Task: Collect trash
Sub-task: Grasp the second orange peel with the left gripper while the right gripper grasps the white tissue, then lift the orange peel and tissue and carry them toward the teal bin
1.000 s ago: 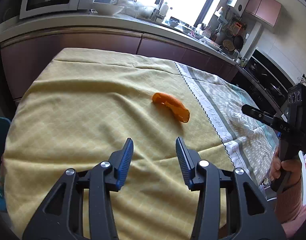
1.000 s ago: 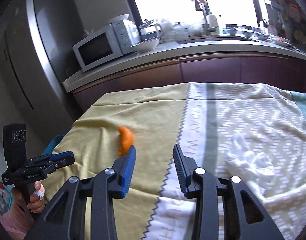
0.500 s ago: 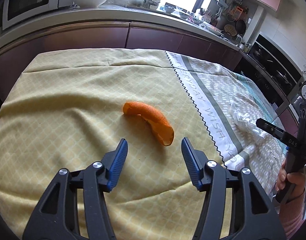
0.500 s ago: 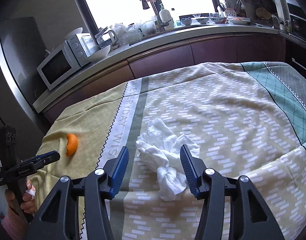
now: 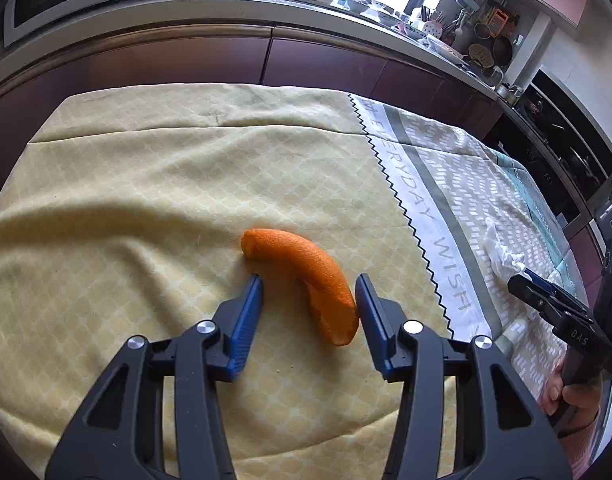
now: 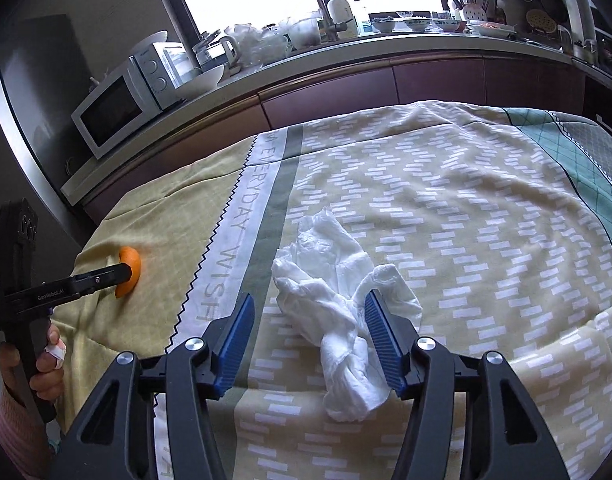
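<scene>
The left tongs (image 5: pixel 309 294) are closing around the curved orange peel (image 5: pixel 306 276) lying on the yellow part of the cloth-covered desk (image 5: pixel 145 208); the right-hand pad seems to be grazing the peel's lower end, the other pad standing clear, so nothing is clenched. The right tongs (image 6: pixel 310 314) are also closing, straddling the crumpled white tissue (image 6: pixel 338 304) on the patterned cloth beside the lettered stripe, with its folds brushing one pad but not being gripped

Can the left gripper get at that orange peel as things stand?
Probably yes: the orange peel already lies between the closing jaws of the left gripper on the tablecloth, with nothing in the way.
</scene>
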`<state>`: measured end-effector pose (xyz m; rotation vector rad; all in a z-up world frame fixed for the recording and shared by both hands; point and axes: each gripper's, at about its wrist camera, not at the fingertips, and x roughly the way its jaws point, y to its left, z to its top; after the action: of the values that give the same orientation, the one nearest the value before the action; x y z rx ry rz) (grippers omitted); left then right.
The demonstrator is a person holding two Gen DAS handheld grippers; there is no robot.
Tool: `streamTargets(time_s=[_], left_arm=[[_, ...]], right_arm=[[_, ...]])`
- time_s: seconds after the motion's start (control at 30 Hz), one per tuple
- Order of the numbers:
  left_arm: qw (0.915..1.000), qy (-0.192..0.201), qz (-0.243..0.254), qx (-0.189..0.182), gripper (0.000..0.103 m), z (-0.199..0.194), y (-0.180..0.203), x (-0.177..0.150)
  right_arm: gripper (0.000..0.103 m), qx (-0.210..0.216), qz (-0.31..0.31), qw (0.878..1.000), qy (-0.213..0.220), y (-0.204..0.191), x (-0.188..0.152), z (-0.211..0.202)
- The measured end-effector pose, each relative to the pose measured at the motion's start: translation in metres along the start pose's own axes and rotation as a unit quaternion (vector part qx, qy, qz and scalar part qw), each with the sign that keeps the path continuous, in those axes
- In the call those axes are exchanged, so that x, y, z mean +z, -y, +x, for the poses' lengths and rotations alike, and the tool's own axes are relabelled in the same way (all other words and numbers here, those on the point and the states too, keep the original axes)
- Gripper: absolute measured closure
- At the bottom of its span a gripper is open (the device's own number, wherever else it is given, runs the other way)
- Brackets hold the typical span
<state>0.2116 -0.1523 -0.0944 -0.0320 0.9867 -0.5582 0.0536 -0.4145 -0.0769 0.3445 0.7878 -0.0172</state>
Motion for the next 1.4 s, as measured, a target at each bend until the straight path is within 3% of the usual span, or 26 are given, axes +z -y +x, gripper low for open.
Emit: streamTargets(time_s=[0.2, 0.3, 0.57, 0.87, 1.4], left_arm=[[0.9999, -0.003, 0.007, -0.009, 0.083, 0.001, 0.003, -0.004], [0.9999, 0.002, 0.014, -0.005, 0.084, -0.002, 0.004, -0.008], [0.9989, 0.019, 0.04, 0.018, 0.086, -0.023, 0.003, -0.019], [0.9964, 0.052, 0.051, 0.042, 0.086, -0.066, -0.013, -0.034], [0.9944, 0.083, 0.02, 0.063, 0.086, -0.126, -0.055, -0.068]], right_arm=[[0.079, 0.01, 0.008, 1.0, 0.001, 0.003, -0.002, 0.0], [0.095, 0.01, 0.001, 1.0, 0.004, -0.001, -0.002, -0.002], [0.097, 0.048, -0.015, 0.998, 0.029, -0.024, 0.004, -0.014], [0.097, 0.119, -0.049, 0.991, 0.024, -0.076, 0.004, -0.009], [0.097, 0.204, -0.095, 0.974, -0.001, -0.16, -0.006, 0.006]])
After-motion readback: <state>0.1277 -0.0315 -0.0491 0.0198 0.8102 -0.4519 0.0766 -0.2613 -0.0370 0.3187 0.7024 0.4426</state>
